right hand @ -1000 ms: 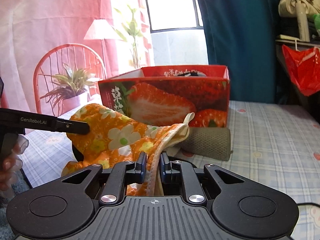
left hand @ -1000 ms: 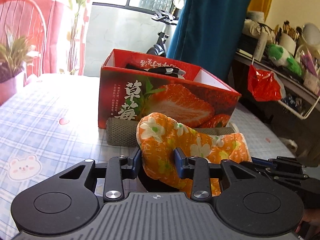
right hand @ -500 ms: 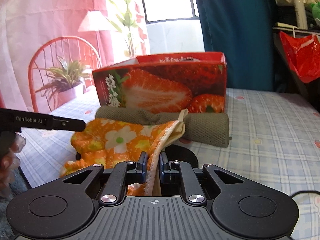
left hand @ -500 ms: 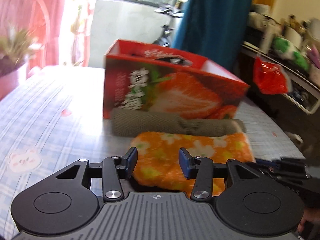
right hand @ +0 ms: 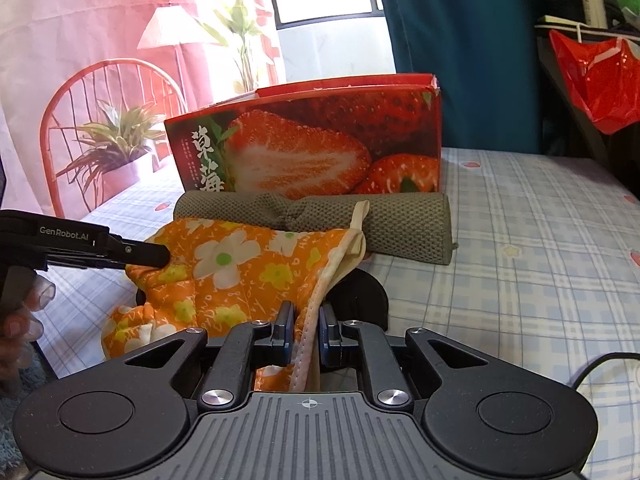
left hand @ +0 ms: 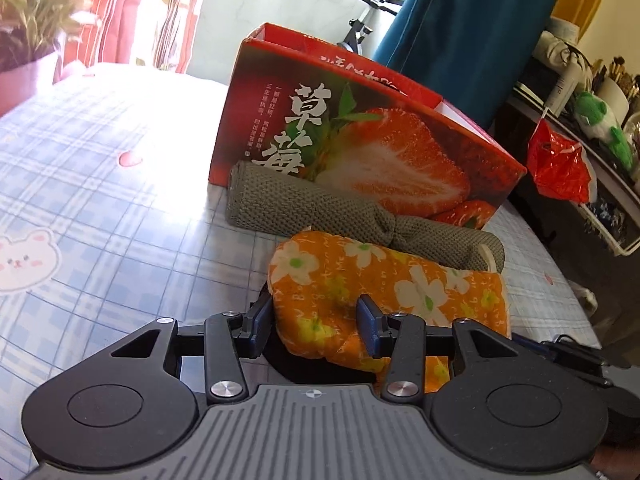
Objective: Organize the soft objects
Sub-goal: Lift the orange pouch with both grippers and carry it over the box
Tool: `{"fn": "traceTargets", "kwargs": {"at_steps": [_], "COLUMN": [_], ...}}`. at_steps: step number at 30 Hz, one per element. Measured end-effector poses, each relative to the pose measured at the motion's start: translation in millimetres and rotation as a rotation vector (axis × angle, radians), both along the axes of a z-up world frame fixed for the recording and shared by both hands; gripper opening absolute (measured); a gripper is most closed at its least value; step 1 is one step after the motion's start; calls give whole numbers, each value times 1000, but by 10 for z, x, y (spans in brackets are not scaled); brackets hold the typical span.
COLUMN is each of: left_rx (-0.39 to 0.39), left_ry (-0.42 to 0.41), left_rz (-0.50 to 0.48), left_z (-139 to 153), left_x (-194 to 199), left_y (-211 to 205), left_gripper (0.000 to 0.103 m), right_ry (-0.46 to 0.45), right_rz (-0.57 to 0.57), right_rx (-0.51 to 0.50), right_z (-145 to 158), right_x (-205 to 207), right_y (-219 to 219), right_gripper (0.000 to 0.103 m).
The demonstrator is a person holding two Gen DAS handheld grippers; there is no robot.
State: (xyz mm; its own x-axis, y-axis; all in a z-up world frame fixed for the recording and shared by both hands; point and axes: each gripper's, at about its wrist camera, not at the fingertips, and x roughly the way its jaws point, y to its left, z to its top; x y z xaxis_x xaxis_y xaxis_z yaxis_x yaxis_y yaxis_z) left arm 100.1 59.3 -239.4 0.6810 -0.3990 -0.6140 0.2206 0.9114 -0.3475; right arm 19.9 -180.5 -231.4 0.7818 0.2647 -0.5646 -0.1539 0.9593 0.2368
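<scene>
**Floral oven mitt held at both ends, in front of the strawberry box**

Left wrist view: left gripper [left hand: 316,326] with jaws partly apart around the rounded fingertip end of the orange floral oven mitt [left hand: 384,292], having just closed a little on it; padded cloth bulging between the pads, so probably a light hold meant to steady that end. Mitt low over the checked worktop [left hand: 100,184], just in front of a rolled grey knit cloth [left hand: 320,212] that lies against the strawberry box [left hand: 372,140]. Box open at the top, likely the place for the soft things.

Right wrist view: right gripper [right hand: 306,334] with jaws nearly together, clamped on the mitt's cream-piped cuff edge [right hand: 310,320]. Mitt [right hand: 240,264] stretched leftward to the left gripper's tip [right hand: 156,255], pressed into the far end. Hanging loop [right hand: 359,216] draped onto the grey roll [right hand: 400,220]. 2 grips on opposite ends seemingly to keep the floppy mitt flat and controlled. A dark round object under the mitt, not identifiable.
</scene>
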Motion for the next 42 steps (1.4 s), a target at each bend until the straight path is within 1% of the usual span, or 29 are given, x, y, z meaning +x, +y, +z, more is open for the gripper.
{"fn": "traceTargets", "kwargs": {"at_steps": [2,5,11,18,24,28,32,36,39,42], "left_rx": [-14,-29,9,44,40,72,82,99,121,152], "left_ry": [-22,-77,-209,-303,-372,-429,-439,-431,-419,-391], "left_rz": [2,-20,-61,-71,-65,-61,-33,-15,-17,-24], "left_z": [54,200,568,940,1334,1542,1664,1682,1644,1572], "left_x": [-15,-51,-122,-65,209,451,811,1162,1387,1592], "left_y": [25,53,-17,-78,-106,-169,-256,-345,-436,-544], "left_gripper": [25,18,17,17,17,17,17,17,17,17], "right_ry": [-8,-43,-123,-191,-254,-278,-282,-257,-217,-173], "right_rz": [1,11,17,35,49,58,44,24,6,-10], "right_rx": [16,49,60,61,50,12,-14,-42,-57,-73], "right_z": [25,115,347,657,1056,1295,1456,1516,1486,1370], "right_x": [-11,-29,-17,113,451,790,1197,1623,1928,2182], "right_y": [-13,-45,-95,-148,-185,-191,-207,-259,-335,-378], "right_gripper": [11,9,9,9,9,9,9,9,9,9]}}
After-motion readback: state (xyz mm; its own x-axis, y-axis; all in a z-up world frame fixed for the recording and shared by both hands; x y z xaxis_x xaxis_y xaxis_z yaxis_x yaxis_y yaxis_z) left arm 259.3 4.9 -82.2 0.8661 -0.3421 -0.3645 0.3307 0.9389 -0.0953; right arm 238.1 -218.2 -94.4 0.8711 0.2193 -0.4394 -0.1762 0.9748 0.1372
